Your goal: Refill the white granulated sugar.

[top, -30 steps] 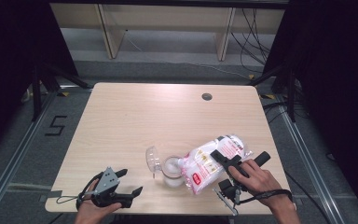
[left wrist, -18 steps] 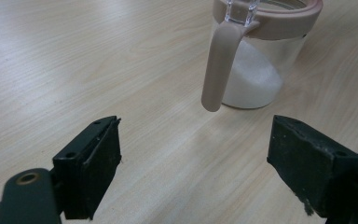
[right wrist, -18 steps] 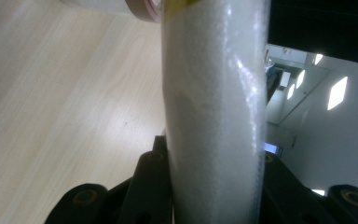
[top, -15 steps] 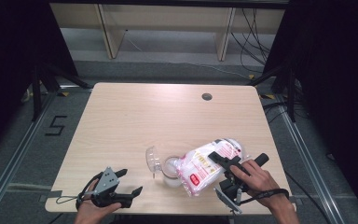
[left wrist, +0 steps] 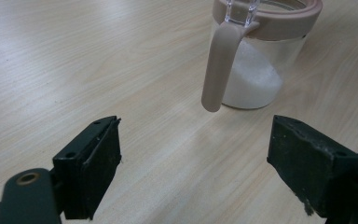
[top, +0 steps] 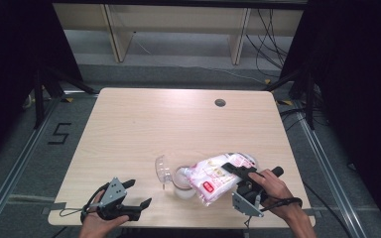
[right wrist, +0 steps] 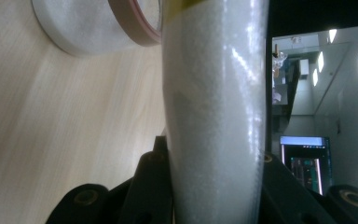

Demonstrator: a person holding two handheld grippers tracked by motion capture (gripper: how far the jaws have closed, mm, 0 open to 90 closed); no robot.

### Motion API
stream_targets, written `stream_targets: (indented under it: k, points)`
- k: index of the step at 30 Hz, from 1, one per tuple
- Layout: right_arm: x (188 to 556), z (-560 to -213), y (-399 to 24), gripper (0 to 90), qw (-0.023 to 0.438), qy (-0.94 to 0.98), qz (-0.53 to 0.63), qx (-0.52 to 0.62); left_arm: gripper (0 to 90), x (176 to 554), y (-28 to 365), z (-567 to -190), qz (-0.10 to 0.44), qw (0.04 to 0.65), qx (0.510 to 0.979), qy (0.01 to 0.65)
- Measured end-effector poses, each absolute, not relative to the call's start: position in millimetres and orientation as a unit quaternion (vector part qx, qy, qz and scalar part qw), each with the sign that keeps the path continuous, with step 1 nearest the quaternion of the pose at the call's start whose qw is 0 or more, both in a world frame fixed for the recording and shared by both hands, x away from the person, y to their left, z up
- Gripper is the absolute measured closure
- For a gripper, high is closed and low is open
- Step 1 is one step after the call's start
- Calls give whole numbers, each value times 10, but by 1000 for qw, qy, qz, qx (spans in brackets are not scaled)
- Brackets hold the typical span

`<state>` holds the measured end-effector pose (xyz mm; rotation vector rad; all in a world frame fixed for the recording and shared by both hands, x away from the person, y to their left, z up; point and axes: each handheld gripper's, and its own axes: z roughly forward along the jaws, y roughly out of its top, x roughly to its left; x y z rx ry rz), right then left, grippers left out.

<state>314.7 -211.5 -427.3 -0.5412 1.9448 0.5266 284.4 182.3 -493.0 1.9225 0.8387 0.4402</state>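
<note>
On the surface [top: 144, 124], the jar [top: 181, 179] stands near the front edge, a little right of the middle, with its hinged lid [top: 162, 168] tipped open to its left. The bag [top: 218, 176] lies tilted just right of the jar, its lower end over the jar's mouth. The right claw [top: 234, 171] clamps the bag from the right. The left claw [top: 138, 194] sits at the front left corner, well apart from the jar, jaws spread and facing it.

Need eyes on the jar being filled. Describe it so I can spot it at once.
On the wooden table, look near the front edge, between the two hands. The jar is clear with a beige rim and handle, part full of white grains, its lid flipped open, and the tilted bag leans over its mouth.
</note>
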Motion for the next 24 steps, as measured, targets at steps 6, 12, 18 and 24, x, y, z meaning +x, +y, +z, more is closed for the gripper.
stream_targets:
  k: [6, 12, 18, 24]
  points:
    - [3212, -4337, -2154, 790, 485, 815, 243, -203, 166, 2847, 1823, -4933, 180, 482, 787, 342]
    - [3275, -4384, -2274, 793, 469, 819, 302, -136, 166, 2845, 1823, -4931, 181, 477, 789, 341]
    - [3343, -4384, -2344, 795, 456, 813, 343, -112, 166, 2845, 1821, -4931, 181, 478, 789, 342]
    - [3385, -4456, -2402, 800, 421, 814, 398, -54, 166, 2844, 1821, -4932, 180, 478, 788, 344]
